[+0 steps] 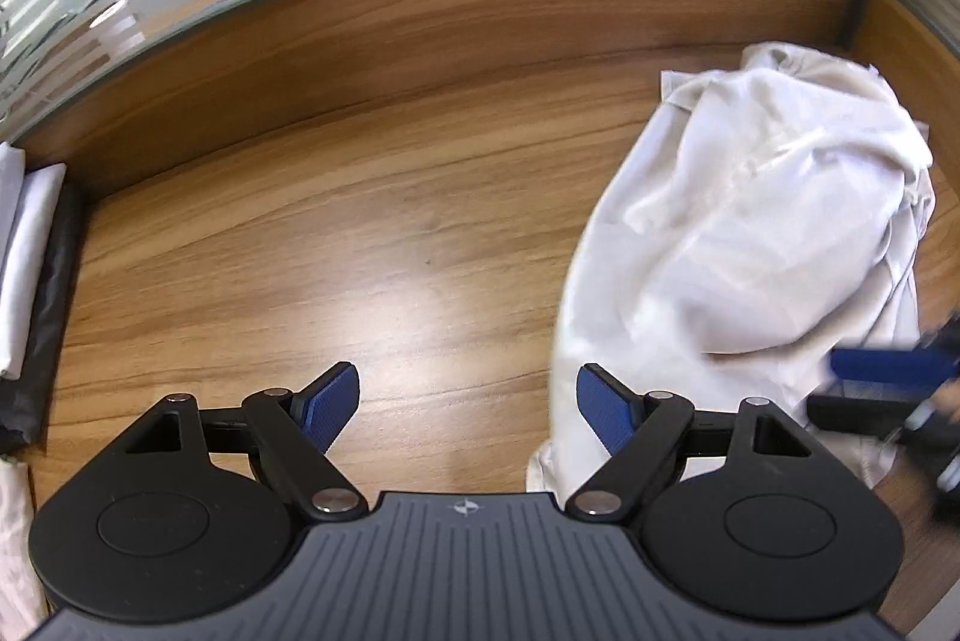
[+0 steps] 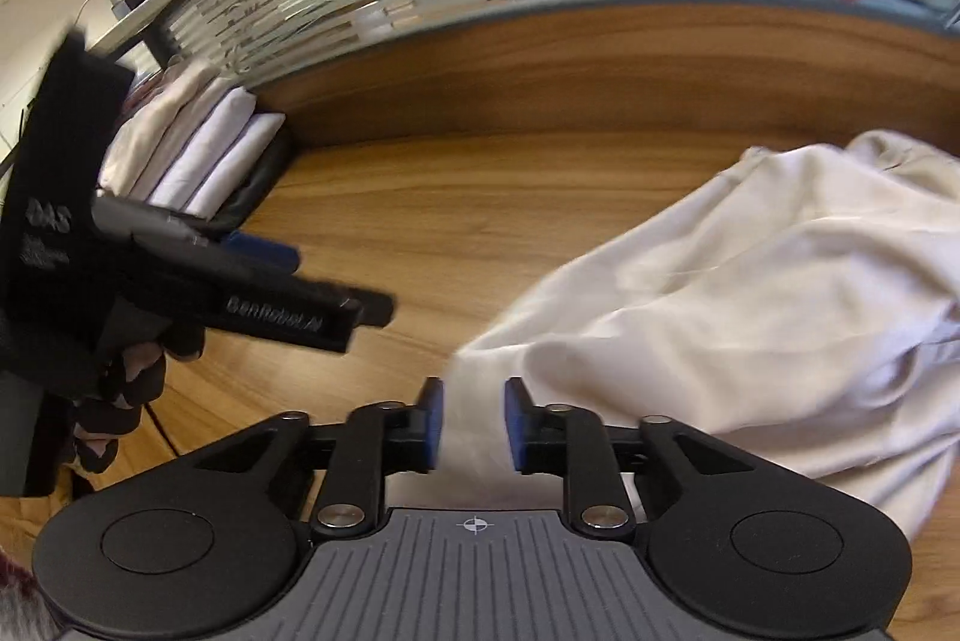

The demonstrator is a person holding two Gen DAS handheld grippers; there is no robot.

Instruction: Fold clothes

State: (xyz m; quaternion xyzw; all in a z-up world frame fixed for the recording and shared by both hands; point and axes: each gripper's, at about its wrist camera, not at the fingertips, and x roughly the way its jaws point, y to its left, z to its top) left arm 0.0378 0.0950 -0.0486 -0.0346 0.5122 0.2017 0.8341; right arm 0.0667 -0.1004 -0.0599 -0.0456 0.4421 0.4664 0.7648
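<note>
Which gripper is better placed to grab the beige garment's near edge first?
Right. The right gripper already straddles the beige garment edge, jaws partly open. The left gripper is wide open over bare wooden table.

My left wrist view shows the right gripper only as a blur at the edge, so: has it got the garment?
Observer: Not clamped. The right gripper has its jaws part open, with an edge of the garment lying between them.
Operator: What is the pile at my far left? I see just a sliver.
Observer: Folded clothes, several white and cream pieces side by side against the partition.
Operator: How does my own gripper look from there?
Observer: The left gripper is held by a hand in a dark glove, above the table, left of the garment.
</note>
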